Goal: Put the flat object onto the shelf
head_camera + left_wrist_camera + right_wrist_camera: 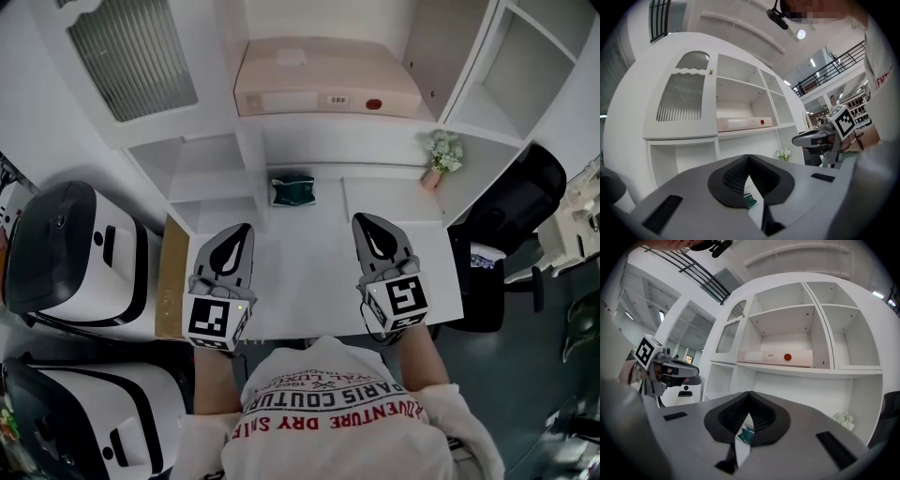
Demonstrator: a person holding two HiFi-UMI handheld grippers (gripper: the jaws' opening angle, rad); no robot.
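Observation:
A flat pink-beige box (323, 75) lies on the white shelf (347, 124) above the desk; it also shows in the left gripper view (744, 123) and the right gripper view (776, 357). A small green packet (292, 190) sits at the back of the desk, glimpsed below the jaws (750, 200) (748, 434). My left gripper (242, 228) and right gripper (362, 218) hover side by side over the desk's near half, short of the packet. Both are shut with nothing held; the jaw tips meet (749, 157) (750, 393).
A small pot of pale flowers (442, 150) stands at the desk's back right. White appliances with dark lids (66, 253) sit to the left, a black chair (511, 216) to the right. A ribbed glass cabinet door (131, 61) is at the upper left, open cubbies (530, 66) at the upper right.

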